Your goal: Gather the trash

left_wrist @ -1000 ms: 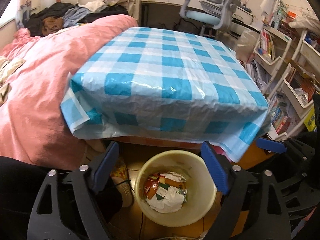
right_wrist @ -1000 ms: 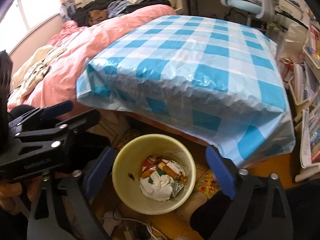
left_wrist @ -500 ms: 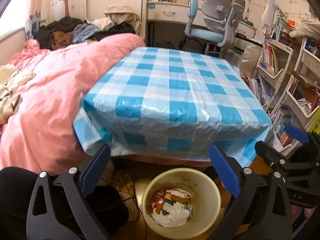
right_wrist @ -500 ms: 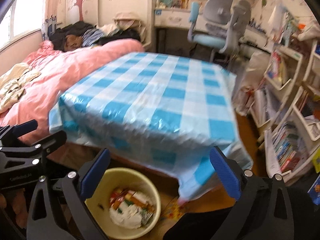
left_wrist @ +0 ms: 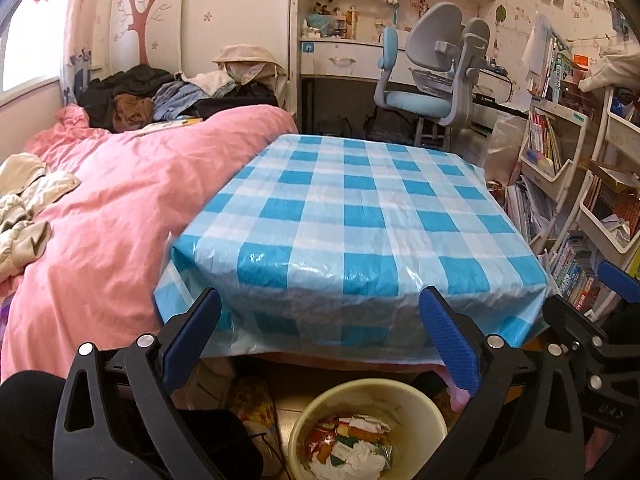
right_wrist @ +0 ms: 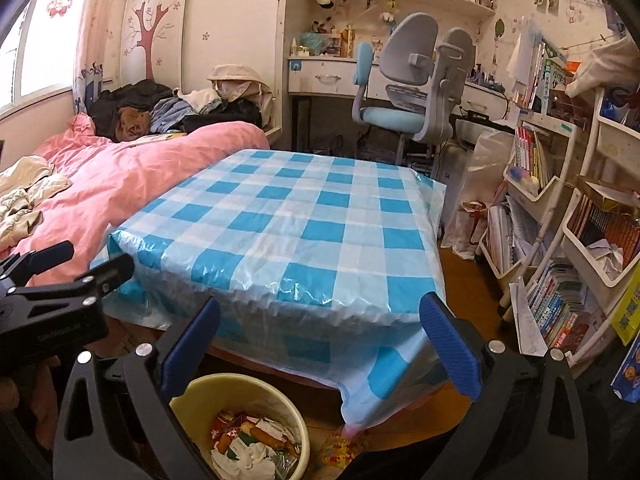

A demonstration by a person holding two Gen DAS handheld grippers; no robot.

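A pale yellow waste bin (left_wrist: 416,404) stands on the floor under the table's near edge, holding crumpled paper and coloured wrappers (left_wrist: 352,448). My left gripper (left_wrist: 318,300) hovers above it, open, with nothing between its blue pads. In the right wrist view the same bin (right_wrist: 208,392) with its trash (right_wrist: 252,444) sits at the lower left. My right gripper (right_wrist: 320,306) is open and empty too, raised in front of the table. The table's blue-and-white checked cloth (left_wrist: 352,216) has nothing on it.
A bed with a pink duvet (left_wrist: 120,208) and piled clothes lies to the left. White shelves of books (right_wrist: 560,280) crowd the right. A grey-and-blue desk chair (right_wrist: 408,92) and a desk stand behind the table. A person's dark-clad legs are at the bottom.
Both grippers have risen and tipped upward, so the bin has slid toward the bottom of each view and the far wall has come into sight. The left jaws have widened a little.
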